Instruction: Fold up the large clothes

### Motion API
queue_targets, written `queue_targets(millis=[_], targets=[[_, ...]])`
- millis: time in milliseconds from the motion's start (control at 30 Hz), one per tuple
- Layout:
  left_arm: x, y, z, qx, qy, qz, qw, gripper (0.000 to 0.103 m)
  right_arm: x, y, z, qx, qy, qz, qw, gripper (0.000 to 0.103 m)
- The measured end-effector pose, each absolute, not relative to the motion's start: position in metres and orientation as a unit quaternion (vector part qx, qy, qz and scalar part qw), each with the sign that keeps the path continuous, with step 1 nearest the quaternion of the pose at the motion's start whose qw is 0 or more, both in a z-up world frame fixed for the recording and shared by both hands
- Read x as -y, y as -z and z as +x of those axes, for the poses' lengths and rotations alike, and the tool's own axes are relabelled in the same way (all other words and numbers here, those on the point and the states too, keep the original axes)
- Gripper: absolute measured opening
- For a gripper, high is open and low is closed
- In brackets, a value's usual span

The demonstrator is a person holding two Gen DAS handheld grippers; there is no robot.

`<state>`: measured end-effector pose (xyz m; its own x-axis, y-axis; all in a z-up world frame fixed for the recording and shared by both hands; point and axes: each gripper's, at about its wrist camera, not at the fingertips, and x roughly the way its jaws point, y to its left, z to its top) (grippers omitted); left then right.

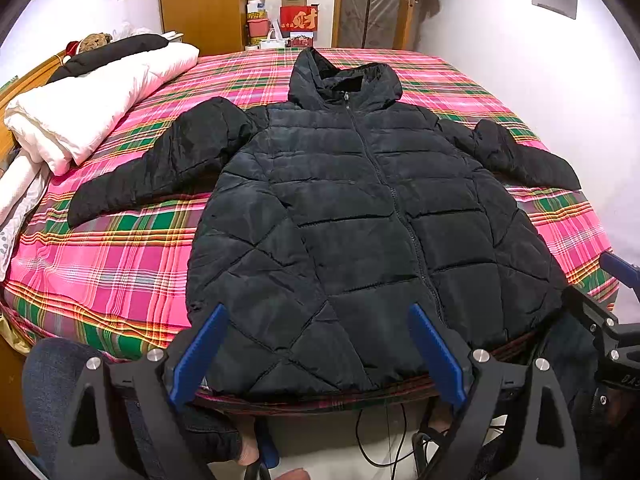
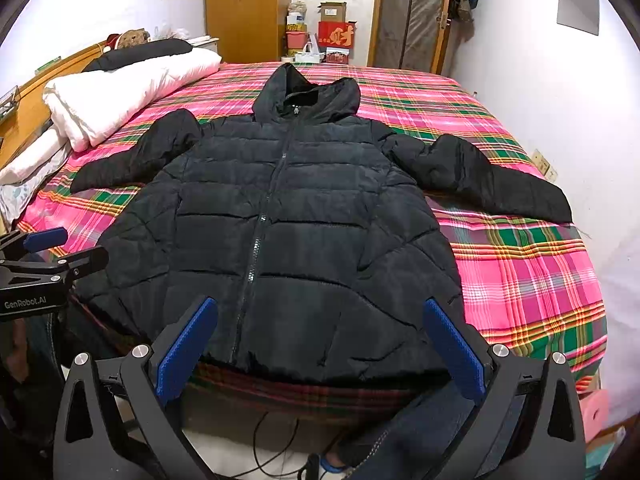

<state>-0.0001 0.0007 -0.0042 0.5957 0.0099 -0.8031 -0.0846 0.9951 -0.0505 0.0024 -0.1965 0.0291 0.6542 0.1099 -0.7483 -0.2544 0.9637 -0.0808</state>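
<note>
One black jacket (image 1: 352, 208), one plaid bed (image 1: 120, 264), one white duvet (image 1: 92, 104), two tongs.

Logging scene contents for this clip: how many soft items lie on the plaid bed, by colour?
Black: 2, the black puffer jacket spread flat and a black item on top of the bedding.
White: 1, the folded white duvet.
Brown: 1, a plush toy by the headboard.
Total: 4.
</note>
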Motion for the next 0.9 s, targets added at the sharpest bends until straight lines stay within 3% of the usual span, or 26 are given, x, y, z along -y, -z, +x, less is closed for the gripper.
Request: queue_targets(millis=[900], targets=[[-0.0004, 0.0036, -0.0015, -0.448, -0.025, -0.040, 0.893, 0.093, 0.1931, -0.0253, 0.0006, -0.406, -0.103, -0.091, 0.903, 0.102]])
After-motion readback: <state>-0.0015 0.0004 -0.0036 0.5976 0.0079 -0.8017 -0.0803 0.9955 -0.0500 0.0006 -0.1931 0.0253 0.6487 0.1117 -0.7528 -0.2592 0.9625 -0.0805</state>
